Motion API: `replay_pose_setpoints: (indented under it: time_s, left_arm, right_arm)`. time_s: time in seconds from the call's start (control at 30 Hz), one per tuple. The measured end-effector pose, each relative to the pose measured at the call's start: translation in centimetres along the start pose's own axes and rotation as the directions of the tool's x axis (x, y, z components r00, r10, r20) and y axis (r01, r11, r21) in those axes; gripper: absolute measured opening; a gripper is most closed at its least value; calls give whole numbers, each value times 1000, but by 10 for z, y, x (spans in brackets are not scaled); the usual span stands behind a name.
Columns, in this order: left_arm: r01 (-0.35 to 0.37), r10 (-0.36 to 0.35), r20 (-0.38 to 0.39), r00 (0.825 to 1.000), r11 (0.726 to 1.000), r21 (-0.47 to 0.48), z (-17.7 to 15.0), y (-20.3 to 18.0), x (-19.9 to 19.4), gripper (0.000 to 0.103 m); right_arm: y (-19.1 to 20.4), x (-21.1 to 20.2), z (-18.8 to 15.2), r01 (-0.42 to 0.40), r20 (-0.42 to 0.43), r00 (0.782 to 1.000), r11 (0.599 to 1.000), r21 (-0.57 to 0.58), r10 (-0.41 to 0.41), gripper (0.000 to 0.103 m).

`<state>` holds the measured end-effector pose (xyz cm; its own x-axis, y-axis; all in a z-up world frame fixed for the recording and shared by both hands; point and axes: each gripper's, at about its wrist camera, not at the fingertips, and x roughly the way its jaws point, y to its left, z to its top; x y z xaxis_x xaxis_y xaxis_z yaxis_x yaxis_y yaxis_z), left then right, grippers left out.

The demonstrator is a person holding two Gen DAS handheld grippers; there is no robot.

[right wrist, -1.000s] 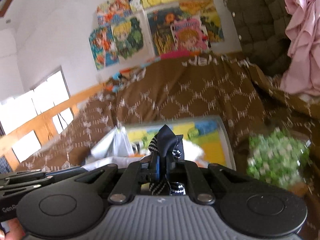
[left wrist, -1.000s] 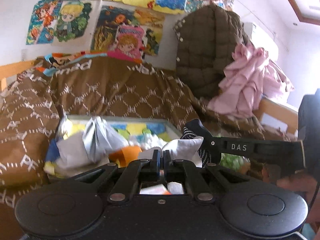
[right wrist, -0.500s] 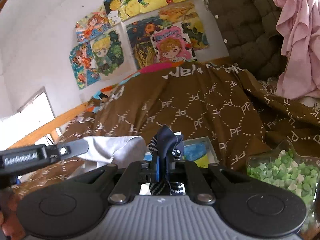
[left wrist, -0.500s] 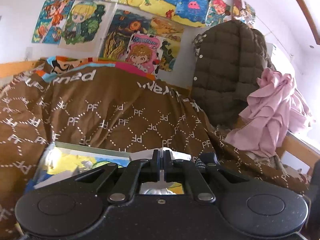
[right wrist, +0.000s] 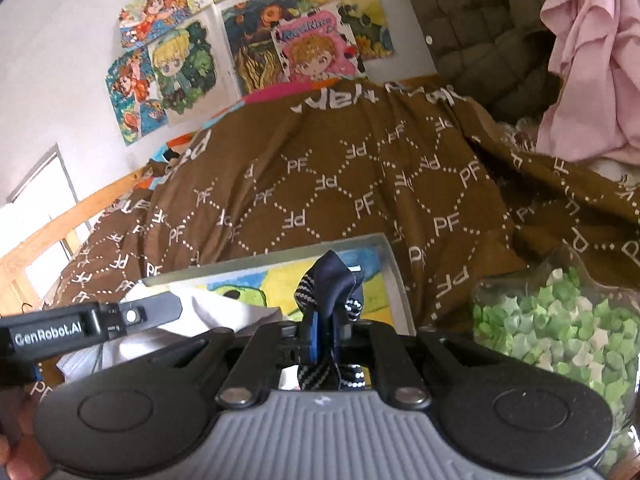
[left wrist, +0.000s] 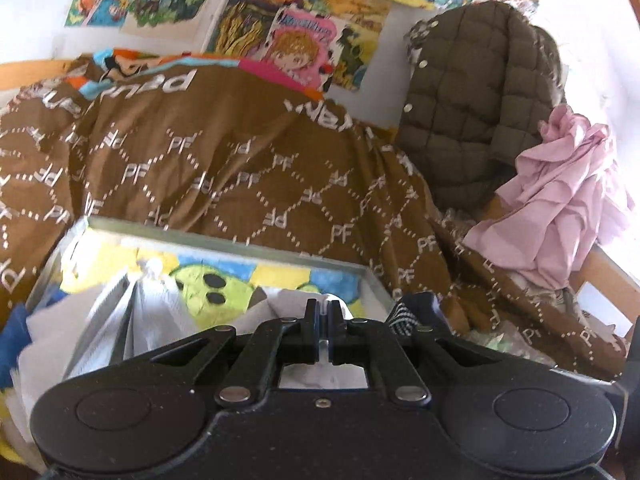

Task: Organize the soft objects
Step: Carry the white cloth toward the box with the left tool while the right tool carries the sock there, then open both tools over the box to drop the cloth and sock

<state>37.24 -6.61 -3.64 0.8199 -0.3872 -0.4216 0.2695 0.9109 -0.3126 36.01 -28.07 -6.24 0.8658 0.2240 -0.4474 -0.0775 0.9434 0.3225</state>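
My left gripper (left wrist: 324, 312) is shut on a white cloth (left wrist: 316, 376) that hangs below its jaws, over a metal tray (left wrist: 224, 238) with a colourful cartoon mat. More white and grey cloths (left wrist: 132, 320) lie in the tray's left part. My right gripper (right wrist: 325, 320) is shut on a navy cloth with a black-and-white checked part (right wrist: 334, 280), held above the tray's right end (right wrist: 394, 280). That navy cloth also shows in the left wrist view (left wrist: 416, 312). The left gripper's body shows at the left of the right wrist view (right wrist: 80, 326).
The tray sits on a bed with a brown patterned quilt (left wrist: 240, 160). A clear bowl of green and white paper stars (right wrist: 560, 336) stands right of the tray. A quilted brown jacket (left wrist: 476, 100) and pink cloth (left wrist: 560, 200) hang at the right. Posters cover the wall.
Both grippers have tilted back down toward the tray after lifting. The tray and the cloths in it show again in the left wrist view. Both stay shut on their cloths.
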Motion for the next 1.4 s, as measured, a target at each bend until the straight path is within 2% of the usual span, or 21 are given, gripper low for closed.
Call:
replay_pose_setpoints:
  time_s: [0.27,0.37,0.43,0.5,0.53,0.6,0.73,0.8,0.93,1.1,1.3,1.4]
  left_arm:
    - [-31,30,-55,998,1000,-5,-5,-1,5,5]
    - [-36,35,-69,997,999,-2,-5,-3,5,11]
    - [-43,43,-84,996,999,-8,-6,-3,6,16]
    - [-52,50,-93,994,998,-22,-6,-3,4,18]
    - [-55,52,-95,994,998,-28,-6,-3,3,21]
    - [-63,60,-98,993,997,-33,-6,-4,0,33]
    - [-81,79,-94,992,997,-15,-5,-9,-11,44]
    - [-90,89,-82,993,996,-10,-4,-12,-18,52]
    - [-105,105,-35,994,994,-12,1,-20,-40,69]
    - [-138,138,24,990,990,0,8,-30,-73,86]
    - [-174,171,112,979,985,12,11,-42,-121,98]
    - [-189,184,154,971,982,18,10,-48,-146,100]
  right_arm:
    - [-6,7,-3,23,-72,997,1000,17,-22,16]
    - [-9,7,-4,30,-83,996,999,30,-27,19]
    - [-11,6,-5,30,-90,996,998,48,-26,26]
    - [-12,5,-5,31,-91,996,998,59,-26,38]
    - [-13,4,-5,31,-92,995,997,65,-25,40]
    - [-14,2,-4,25,-91,996,997,74,-18,48]
    - [-16,-9,-1,19,-77,997,995,95,-12,60]
    - [-19,-16,1,16,-66,998,994,111,-9,70]
    - [-21,-36,6,0,-32,999,991,133,5,80]
    - [-13,-69,16,-32,28,999,994,100,29,93]
    - [7,-116,23,-57,112,992,998,14,55,102]
    - [16,-137,20,-59,140,988,998,-8,60,103]
